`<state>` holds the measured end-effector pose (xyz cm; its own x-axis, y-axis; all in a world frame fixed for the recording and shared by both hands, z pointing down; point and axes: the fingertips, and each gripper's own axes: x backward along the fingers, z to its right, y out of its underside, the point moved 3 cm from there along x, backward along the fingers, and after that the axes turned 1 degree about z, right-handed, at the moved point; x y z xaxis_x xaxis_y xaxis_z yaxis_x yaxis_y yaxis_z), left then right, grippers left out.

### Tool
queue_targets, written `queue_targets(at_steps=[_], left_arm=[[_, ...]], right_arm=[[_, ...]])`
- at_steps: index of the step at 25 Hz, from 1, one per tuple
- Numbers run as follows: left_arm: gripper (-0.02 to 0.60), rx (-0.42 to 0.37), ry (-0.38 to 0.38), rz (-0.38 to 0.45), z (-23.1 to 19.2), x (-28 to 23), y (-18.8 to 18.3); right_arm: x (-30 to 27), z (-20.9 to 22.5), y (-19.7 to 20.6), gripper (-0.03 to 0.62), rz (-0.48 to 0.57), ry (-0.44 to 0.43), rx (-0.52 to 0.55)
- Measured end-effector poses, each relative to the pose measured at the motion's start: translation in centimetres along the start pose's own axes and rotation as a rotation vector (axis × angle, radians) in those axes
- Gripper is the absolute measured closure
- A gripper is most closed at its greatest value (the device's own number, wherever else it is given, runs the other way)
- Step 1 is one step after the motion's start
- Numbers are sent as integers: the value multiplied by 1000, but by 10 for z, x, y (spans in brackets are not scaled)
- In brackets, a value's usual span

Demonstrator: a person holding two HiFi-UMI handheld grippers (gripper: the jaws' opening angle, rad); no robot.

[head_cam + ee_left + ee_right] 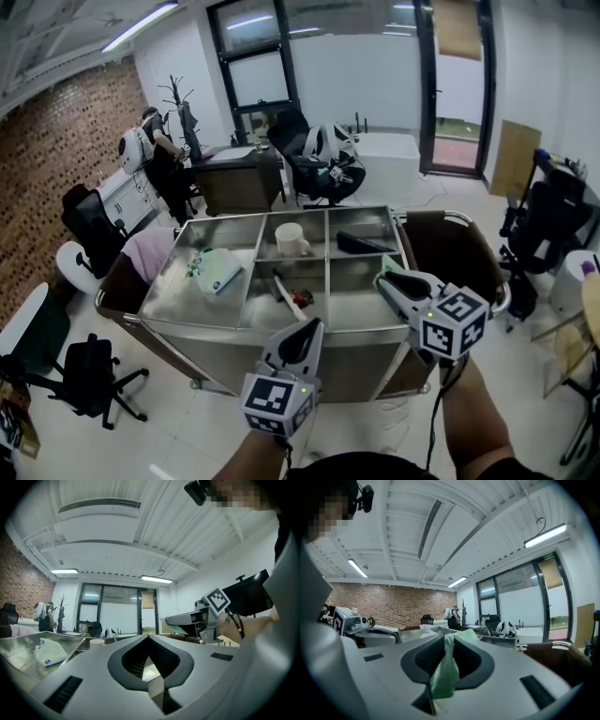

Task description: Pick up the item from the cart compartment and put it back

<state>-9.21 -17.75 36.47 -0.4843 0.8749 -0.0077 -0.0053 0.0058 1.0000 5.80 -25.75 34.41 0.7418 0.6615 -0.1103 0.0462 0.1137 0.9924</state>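
A steel cart (281, 330) with several compartments stands in front of me. My right gripper (384, 276) hovers over its front right compartment, shut on a thin green packet (444, 672) that hangs between the jaws. The packet's edge (378, 273) barely shows at the jaw tips in the head view. My left gripper (313, 325) is held over the cart's front edge near the middle, jaws shut with nothing in them (149, 637). From the left gripper view the right gripper (187, 619) appears to the right, with the green packet (174, 626) under its jaws.
The compartments hold a white cup (290, 239), a black item (362, 243), a white and green pouch (217, 270) and a red-handled tool (296, 296). Brown bags hang at both cart ends. Office chairs (86, 375), a desk and a person (157, 150) stand around.
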Motion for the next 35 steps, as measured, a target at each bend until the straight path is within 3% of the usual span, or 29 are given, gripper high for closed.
queue_targets(at_steps=[18, 25, 30, 35], left_arm=[[583, 15, -7, 5, -4, 4, -1], [583, 18, -3, 0, -3, 4, 0], [583, 21, -6, -1, -4, 3, -1], [583, 14, -6, -6, -4, 4, -1]], right_arm=[[-85, 28, 28, 513, -198, -40, 45], [-122, 37, 74, 513, -400, -64, 125], [-136, 34, 82, 513, -491, -83, 206], [-141, 35, 92, 510, -505, -94, 158]])
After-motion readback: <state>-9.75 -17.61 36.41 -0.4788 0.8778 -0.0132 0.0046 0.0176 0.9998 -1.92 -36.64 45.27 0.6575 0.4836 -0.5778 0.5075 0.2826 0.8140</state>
